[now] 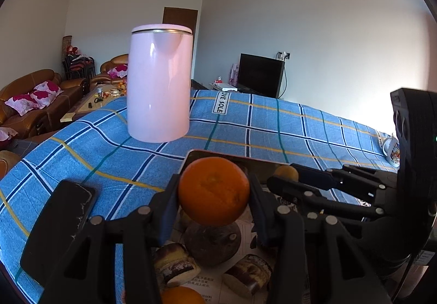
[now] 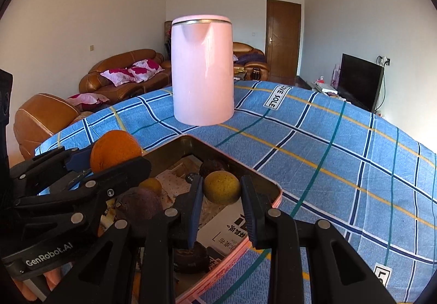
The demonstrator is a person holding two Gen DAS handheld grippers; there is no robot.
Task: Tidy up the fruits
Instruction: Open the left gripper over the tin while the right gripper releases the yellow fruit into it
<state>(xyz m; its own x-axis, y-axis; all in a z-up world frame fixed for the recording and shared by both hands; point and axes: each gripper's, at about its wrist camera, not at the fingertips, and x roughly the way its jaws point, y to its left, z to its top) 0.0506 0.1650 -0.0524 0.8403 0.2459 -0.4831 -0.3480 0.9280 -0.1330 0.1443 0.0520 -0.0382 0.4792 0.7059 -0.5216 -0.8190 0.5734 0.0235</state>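
My left gripper (image 1: 214, 192) is shut on a big orange (image 1: 214, 190), held above the metal tray (image 1: 218, 155). From the right wrist view that orange (image 2: 114, 149) shows at the left in the left gripper (image 2: 116, 156). My right gripper (image 2: 221, 188) is shut on a small yellow-brown fruit (image 2: 221, 187) over the tray (image 2: 259, 178). In the tray lie a dark round fruit (image 1: 211, 242), cake pieces (image 1: 174, 265), another orange (image 1: 181, 295) and paper. The right gripper (image 1: 284, 177) reaches in from the right, its yellow fruit (image 1: 286, 171) partly hidden.
A tall pink kettle (image 1: 158, 85) stands behind the tray on the blue plaid tablecloth (image 1: 273, 126). A black phone (image 1: 58, 224) lies left of the tray. A printed mug (image 1: 392, 151) sits at the far right. Sofas (image 2: 125, 74) and a TV (image 2: 359, 80) fill the room beyond.
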